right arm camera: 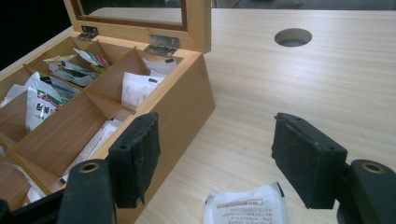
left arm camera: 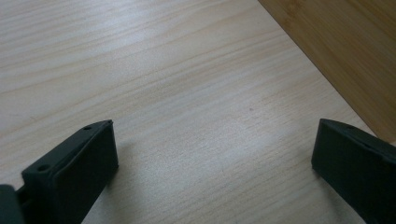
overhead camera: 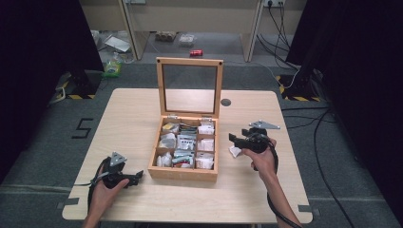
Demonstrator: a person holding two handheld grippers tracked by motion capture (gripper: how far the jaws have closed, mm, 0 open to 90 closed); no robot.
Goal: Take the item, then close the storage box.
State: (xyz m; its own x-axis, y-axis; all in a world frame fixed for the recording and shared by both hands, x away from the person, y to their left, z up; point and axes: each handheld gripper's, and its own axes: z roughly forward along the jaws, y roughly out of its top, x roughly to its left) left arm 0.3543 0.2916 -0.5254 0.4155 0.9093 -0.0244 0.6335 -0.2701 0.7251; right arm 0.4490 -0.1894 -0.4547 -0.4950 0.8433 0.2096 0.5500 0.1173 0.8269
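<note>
White, flat paper sachet (right arm camera: 245, 207) lies on the pale wooden desk (right arm camera: 303, 84) just below the right gripper (right arm camera: 224, 154), between its spread, empty jaws. Light and crinkly, it probably pinches best by one edge. Beside those jaws stands the partitioned wooden box (right arm camera: 182, 105); opposite, desk lies free. Left gripper (left arm camera: 210, 158) gapes empty.

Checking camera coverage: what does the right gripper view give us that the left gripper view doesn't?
Right gripper view alone: the wooden box's open compartments with sachets inside, its raised lid with hinges, a white sachet lying on the table between the open jaws of the right gripper, and the round table hole.
Left gripper view alone: the left gripper, jaws wide apart over bare table, nothing between them.
Shared: the light wood tabletop and an outer wall of the box.
</note>
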